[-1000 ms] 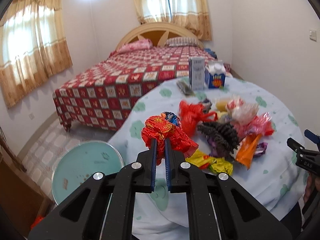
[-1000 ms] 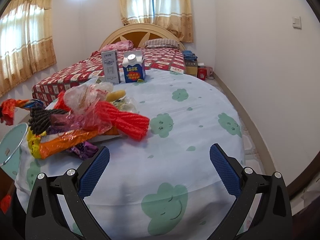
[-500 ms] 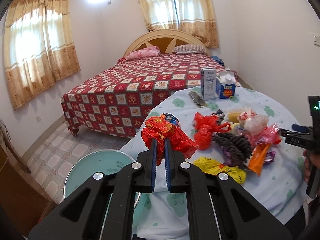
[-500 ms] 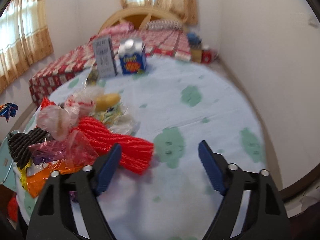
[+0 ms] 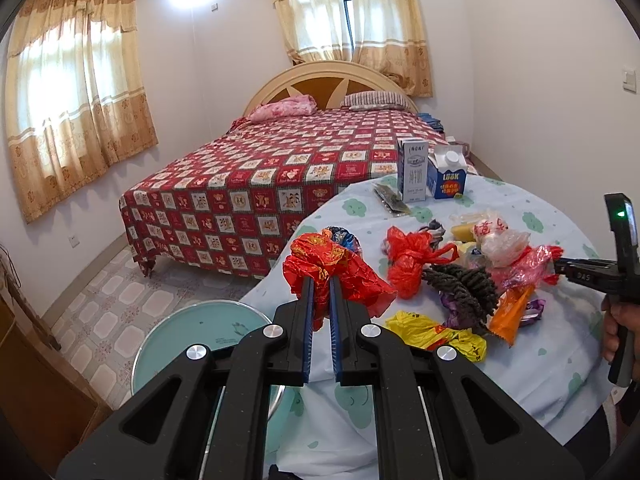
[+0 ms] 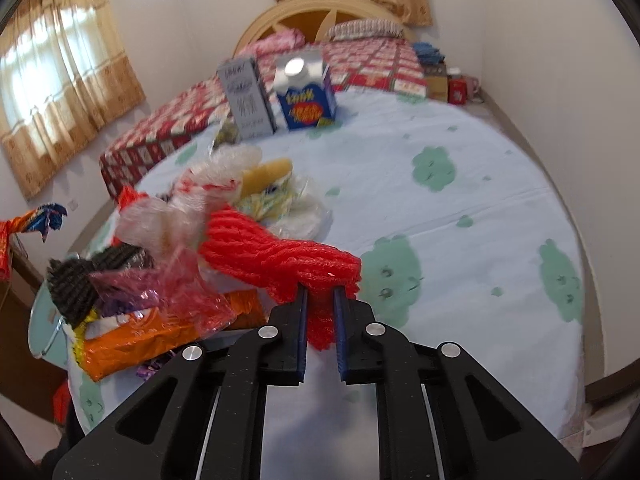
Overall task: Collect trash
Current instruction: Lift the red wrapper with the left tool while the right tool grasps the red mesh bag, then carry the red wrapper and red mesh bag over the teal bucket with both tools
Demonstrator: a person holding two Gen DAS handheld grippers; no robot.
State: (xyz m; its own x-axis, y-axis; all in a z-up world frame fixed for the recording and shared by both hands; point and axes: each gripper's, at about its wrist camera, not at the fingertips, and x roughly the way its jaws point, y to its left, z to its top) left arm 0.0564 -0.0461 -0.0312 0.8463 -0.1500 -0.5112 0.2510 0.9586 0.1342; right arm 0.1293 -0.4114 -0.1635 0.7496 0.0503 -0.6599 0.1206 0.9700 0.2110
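My left gripper (image 5: 320, 280) is shut on a crumpled red and gold wrapper (image 5: 340, 268) and holds it above the table's left edge. My right gripper (image 6: 320, 292) is shut on the end of a red foam net (image 6: 276, 256) at the near side of the trash pile; it also shows in the left wrist view (image 5: 580, 272). The pile holds a red plastic bag (image 5: 412, 256), a black net (image 5: 460, 284), an orange wrapper (image 6: 160, 336), a yellow wrapper (image 5: 436, 334) and clear bags (image 6: 208, 196).
A round table with a light blue cloth (image 6: 460, 208) carries two milk cartons (image 5: 432, 176) at its far side. A teal round bin lid (image 5: 200, 344) sits on the floor left of the table. A bed (image 5: 280, 176) stands behind.
My right gripper moved forward to the pile and shut on the red foam net. My left gripper kept its hold on the red wrapper and drew back left from the table.
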